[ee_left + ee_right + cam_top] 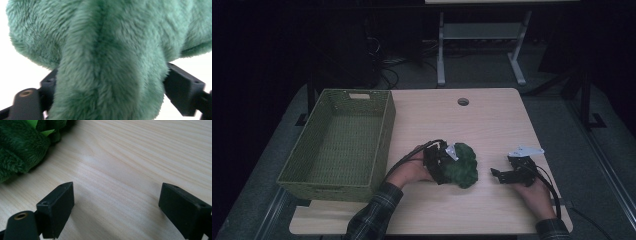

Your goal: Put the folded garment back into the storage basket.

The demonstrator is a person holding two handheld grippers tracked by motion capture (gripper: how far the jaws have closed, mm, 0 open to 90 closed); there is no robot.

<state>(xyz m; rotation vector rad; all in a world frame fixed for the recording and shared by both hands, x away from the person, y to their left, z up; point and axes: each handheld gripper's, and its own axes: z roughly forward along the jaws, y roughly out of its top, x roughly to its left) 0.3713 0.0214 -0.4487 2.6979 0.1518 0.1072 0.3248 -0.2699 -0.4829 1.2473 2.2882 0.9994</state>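
A: Green plush toy [463, 166] was noted on the table [492, 120], toward its near edge, with the woven basket [343, 145] at the left edge. Left gripper [447, 162] was set around the plush; jaws stood wide, fur bulging between them, though pad contact could not be told.

B: A deeper bite into the bulk was advised before lifting, not loose fur. Right gripper [116, 202] was seen spread and empty over bare wood, near the plush.

A dim room: grey floor [557, 115], pale wooden table [492, 125], white-legged desk frame [482, 45] behind.
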